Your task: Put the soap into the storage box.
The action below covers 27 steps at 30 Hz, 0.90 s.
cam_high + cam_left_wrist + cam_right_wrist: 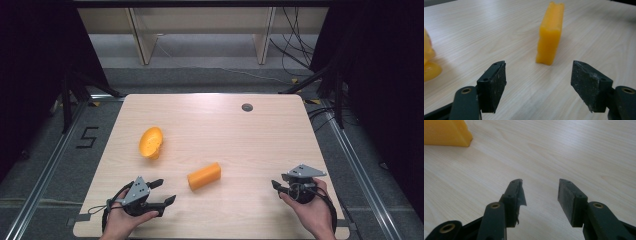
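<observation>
While a taped "5" (88, 137) marks the floor, the orange block (204, 175) lies unlabelled.

Orange block (446, 133) cropped by the right gripper view's top-left corner; yellow object (429, 62) cut at the left gripper view's edge.

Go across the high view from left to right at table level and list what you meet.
left gripper → orange bowl-shaped piece lying on its side → orange block → small dark grommet at the table's far edge → right gripper
</observation>
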Tool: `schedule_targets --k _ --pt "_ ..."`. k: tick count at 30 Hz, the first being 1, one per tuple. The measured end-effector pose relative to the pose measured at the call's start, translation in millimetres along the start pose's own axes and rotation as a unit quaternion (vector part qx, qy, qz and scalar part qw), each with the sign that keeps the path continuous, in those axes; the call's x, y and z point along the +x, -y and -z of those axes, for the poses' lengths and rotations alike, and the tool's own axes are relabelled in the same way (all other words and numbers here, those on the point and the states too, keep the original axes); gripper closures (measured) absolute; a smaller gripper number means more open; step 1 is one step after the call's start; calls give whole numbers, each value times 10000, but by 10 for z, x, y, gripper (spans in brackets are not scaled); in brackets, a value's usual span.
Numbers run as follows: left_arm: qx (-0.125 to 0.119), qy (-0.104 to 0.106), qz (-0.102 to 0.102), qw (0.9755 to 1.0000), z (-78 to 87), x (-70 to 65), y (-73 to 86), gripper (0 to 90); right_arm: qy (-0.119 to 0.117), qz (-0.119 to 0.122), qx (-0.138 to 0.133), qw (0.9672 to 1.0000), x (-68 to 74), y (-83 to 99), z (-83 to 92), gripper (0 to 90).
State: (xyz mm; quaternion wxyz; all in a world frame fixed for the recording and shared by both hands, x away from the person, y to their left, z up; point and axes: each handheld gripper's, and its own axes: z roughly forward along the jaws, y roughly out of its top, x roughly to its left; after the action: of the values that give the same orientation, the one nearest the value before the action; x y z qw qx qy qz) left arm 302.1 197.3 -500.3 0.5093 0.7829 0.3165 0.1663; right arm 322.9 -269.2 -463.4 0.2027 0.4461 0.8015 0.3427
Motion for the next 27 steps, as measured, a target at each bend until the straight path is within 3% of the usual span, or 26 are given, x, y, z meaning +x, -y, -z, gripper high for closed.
schedule_targets --k 2,3,4,5,6,7,8,9,10,12,13,14,15,19,22,23,24,25,27 --pt "-4 18 -51 10000 4 -7 -27 278 7 -56 31 10000 9 -1 4 541" --pt "-2 47 -178 9998 6 -12 -66 277 11 -102 73 9999 15 -3 5 540" --pt "-61 111 -126 9998 -10 -28 -88 278 48 -18 22 10000 8 4 -17 539" --pt "-64 120 -218 9997 -17 -30 -122 278 22 -150 178 9997 24 -8 8 538" --pt "-65 117 -150 9998 -33 -42 -141 278 24 -139 154 9998 25 -7 4 537" --pt "-37 124 -279 9995 -52 -33 -179 278 83 -140 125 9998 34 -8 6 535" --pt "-55 157 -285 9995 -80 -34 -207 278 85 -169 157 9997 42 -9 9 535" --pt "-38 203 -338 9992 -112 -27 -242 277 101 -57 132 9998 32 -4 4 535" --pt "-24 189 -235 9995 -140 -43 -259 276 94 -26 121 9999 32 -4 7 535" --pt "43 239 -333 9991 -194 -48 -308 273 81 -165 147 9997 52 -10 18 533" --pt "57 287 -413 9987 -223 -48 -333 269 104 -38 110 9999 36 -3 8 533" --pt "65 308 -371 9988 -245 -59 -346 265 106 -55 130 9998 40 -1 5 533" --pt "79 384 -463 9982 -284 -64 -376 264 53 -10 105 9999 34 -1 -6 533" --pt "138 454 -420 9980 -378 -118 -395 249 102 -71 112 9999 44 -4 9 531" --pt "194 537 -579 9967 -427 -131 -403 245 99 -84 120 9998 49 -2 6 530" --pt "225 559 -435 9972 -443 -154 -395 244 96 -77 118 9999 48 -2 5 530" --pt "259 574 -621 9961 -462 -141 -402 244 95 -75 117 9999 49 -3 5 530" --pt "255 559 -452 9971 -485 -164 -390 244 4 -127 126 9998 55 -8 7 530" --pt "310 530 -480 9970 -528 -158 -386 244 -7 -63 97 9999 47 -8 2 529"
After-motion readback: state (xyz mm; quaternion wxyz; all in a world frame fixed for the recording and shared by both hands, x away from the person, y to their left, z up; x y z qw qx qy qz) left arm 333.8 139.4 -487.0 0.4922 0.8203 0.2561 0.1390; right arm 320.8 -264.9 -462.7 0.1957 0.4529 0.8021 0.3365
